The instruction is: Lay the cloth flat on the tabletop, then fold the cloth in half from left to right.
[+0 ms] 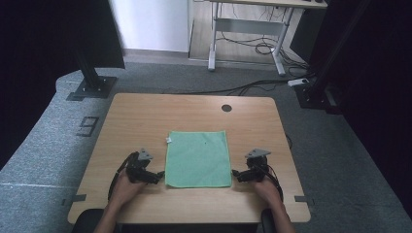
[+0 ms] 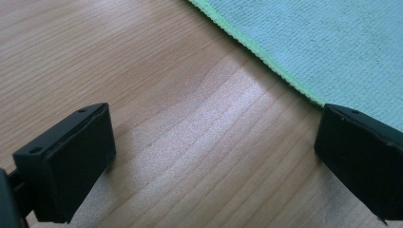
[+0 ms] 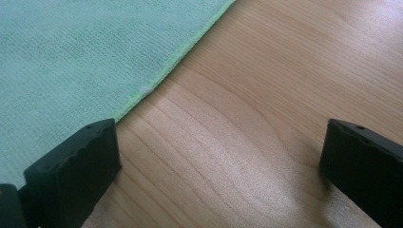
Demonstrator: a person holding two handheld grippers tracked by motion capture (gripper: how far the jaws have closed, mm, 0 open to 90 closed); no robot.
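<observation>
where cloth lies, wooden table, seemingly grey carpet.

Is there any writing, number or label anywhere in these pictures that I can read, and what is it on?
"9": a dark mark on the grey carpet left of the table, at.
Small white tag at the far left corner of the green cloth: too small to read.
No other text.

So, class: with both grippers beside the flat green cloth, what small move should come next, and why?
Probably slide each open gripper inward onto the near corners of the green cloth: the left gripper and right gripper flank it, holding nothing.
</observation>
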